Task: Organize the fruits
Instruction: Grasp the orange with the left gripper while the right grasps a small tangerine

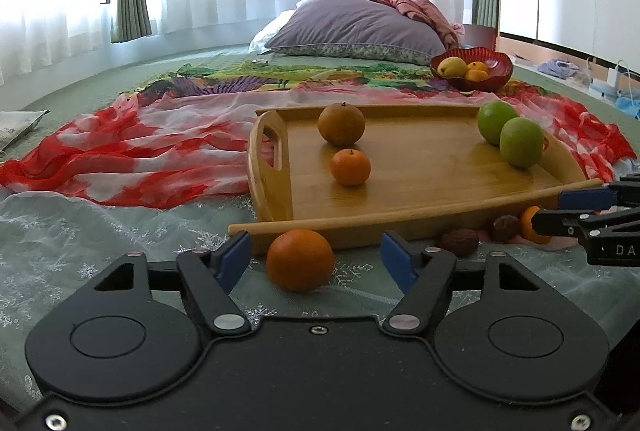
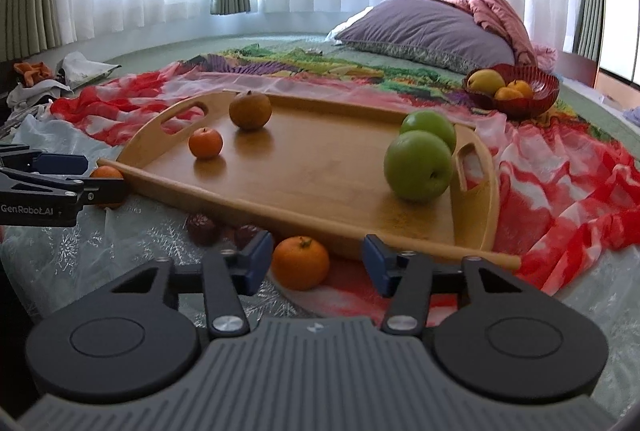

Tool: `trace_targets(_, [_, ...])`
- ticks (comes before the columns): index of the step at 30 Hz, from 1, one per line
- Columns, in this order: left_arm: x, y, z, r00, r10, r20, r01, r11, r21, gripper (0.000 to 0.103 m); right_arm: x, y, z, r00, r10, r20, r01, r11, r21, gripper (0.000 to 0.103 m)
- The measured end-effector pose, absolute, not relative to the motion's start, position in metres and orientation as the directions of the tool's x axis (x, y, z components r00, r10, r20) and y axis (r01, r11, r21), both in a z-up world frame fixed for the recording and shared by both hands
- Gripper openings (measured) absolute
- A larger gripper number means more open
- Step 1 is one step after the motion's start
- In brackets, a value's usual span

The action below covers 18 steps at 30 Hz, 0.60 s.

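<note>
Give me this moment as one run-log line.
left gripper: open, around orange on bed | right gripper: open, around orange | wooden tray: two green apples, brown fruit, small orange | red bowl: three fruits

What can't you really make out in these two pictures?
- Fruit in the red bowl: far off in both views, its wall hides part.
- Two dark wrinkled things: kind unclear; in the right view a blue finger pad covers part of one.
- Left view: the other gripper's finger covers an orange.
</note>
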State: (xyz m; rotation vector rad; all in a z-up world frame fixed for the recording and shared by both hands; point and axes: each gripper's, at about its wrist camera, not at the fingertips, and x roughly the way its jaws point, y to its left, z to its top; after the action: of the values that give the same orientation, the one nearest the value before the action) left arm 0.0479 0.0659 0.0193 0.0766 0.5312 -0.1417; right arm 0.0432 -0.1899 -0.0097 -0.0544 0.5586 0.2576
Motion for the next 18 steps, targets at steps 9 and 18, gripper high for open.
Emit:
trace_targets(9, [0.054, 0.074, 0.015, 0.838, -0.104, -0.536, 0.124, 0.992, 0.0, 0.059, 0.046, -0.183, -0.015, 0.796, 0.232, -0.559, -0.254, 0.966, 0.039, 0.047])
trace_targets(18, [0.062, 0.074, 0.005, 0.816, -0.112, -0.567, 0.119, 0.993, -0.024, 0.047, 0.048, -0.18, -0.015, 0.792, 0.226, -0.567, -0.248, 0.968, 0.04, 0.043])
